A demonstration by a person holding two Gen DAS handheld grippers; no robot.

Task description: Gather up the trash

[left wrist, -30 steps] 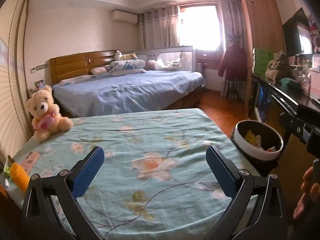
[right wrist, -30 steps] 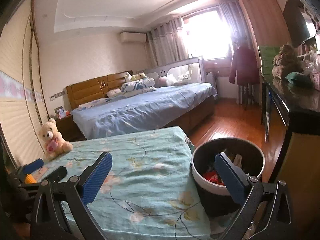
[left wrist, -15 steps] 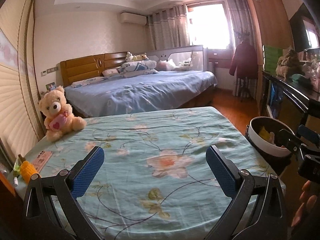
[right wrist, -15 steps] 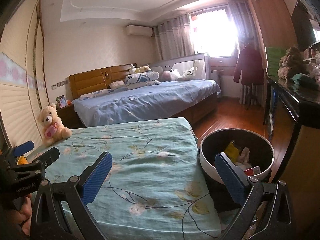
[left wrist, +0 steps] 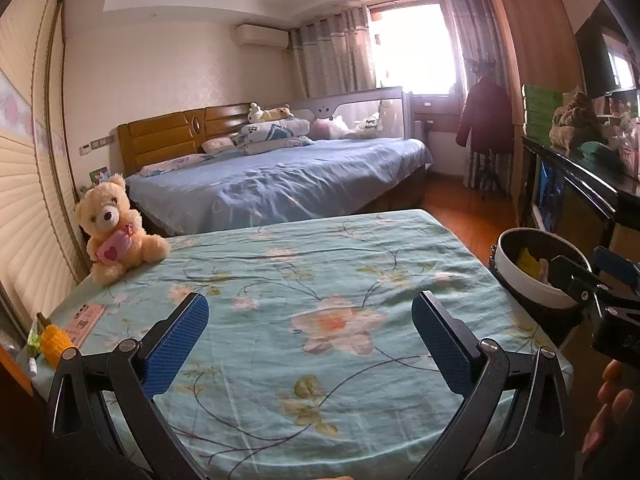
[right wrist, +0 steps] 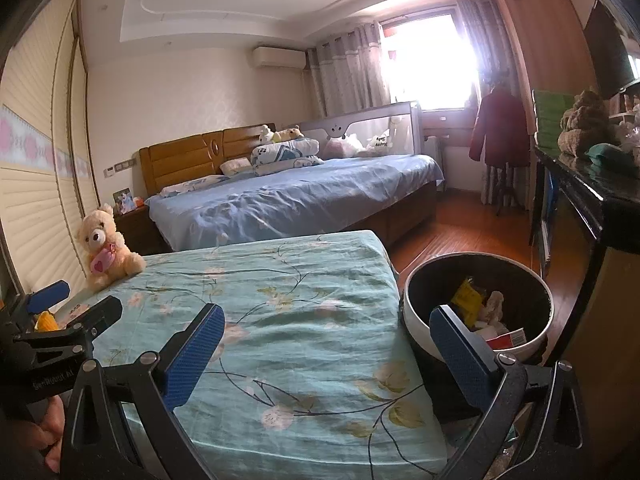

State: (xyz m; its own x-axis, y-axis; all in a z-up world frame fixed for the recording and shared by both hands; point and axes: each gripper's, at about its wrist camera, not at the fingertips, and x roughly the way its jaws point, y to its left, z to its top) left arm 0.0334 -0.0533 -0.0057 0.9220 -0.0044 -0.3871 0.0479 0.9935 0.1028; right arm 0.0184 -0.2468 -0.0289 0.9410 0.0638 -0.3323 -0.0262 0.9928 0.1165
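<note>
Now both views have swung leftward over the last second: from the left wrist the bear [left wrist: 116,228] has slid in from the edge toward the middle, and the bin [left wrist: 532,268] has drifted to the far right, while from the right wrist the bin [right wrist: 478,304] has dropped lower and sits just past the right finger. So the person seems to have turned away from the bin and back toward the bedspread [left wrist: 304,312], which I take to mean a drop is done and the hunt for the next piece is on

Left tongs [left wrist: 310,340] hang over the floral cover with fingers spread wide and nothing between them. Right tongs [right wrist: 326,356] are likewise agape and empty, held over the bed's near right corner beside the bin; they also show at the right edge of the left view

Trash already lies in the bin: a yellow wrapper [right wrist: 466,298], something crumpled and pale, a red and white packet. What is left looks to be at the bed's near left corner, a yellow corn-like thing [left wrist: 54,340] in a green wrapper beside a pink card [left wrist: 84,320]. Whether the card counts as rubbish I cannot say. Those lie nearest the left tongs, so that hand would likely go for them
</note>
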